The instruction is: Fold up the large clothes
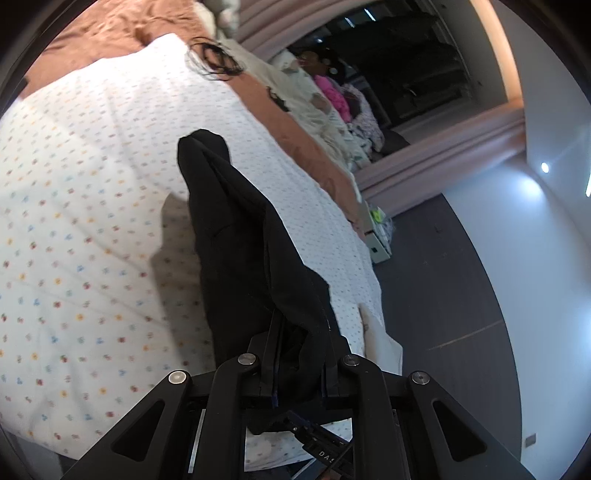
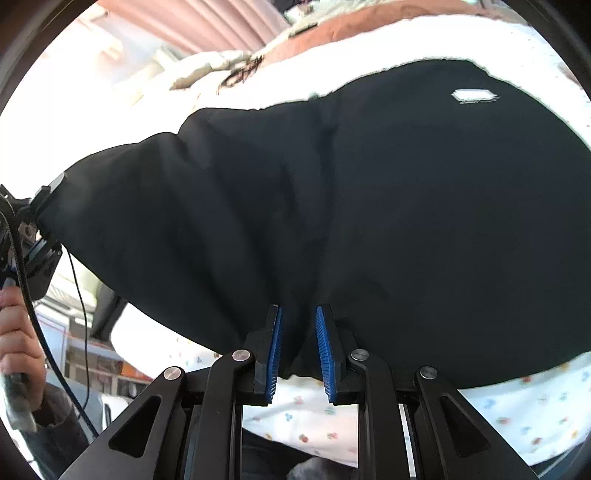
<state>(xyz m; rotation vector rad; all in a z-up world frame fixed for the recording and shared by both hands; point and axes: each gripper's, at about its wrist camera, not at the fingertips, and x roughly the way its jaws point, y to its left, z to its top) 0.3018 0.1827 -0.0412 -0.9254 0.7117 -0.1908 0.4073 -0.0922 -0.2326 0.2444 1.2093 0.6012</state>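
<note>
My tongs (image 2: pixel 298 345) are black with blue ribbed pads (image 2: pixel 275 350). The garment (image 2: pixel 369 221) is plain black with a small white label (image 2: pixel 474 95). The bed sheet (image 1: pixel 92 184) is white, dotted with small multicoloured flowers; the blanket (image 1: pixel 110 33) is rust-brown.

text: "DAS" partial | on: black strap (image 1: pixel 327 453) under left jaws | garment label (image 2: pixel 474 95): unreadable

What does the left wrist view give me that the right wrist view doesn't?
Left wrist only: the dark floor, the clothes pile along the bed's far edge, and the left gripper shut on the black garment. Right wrist only: the garment's white label, the right gripper with cloth between its blue pads, and the person's hand. Both: garment and dotted bedsheet.
</note>
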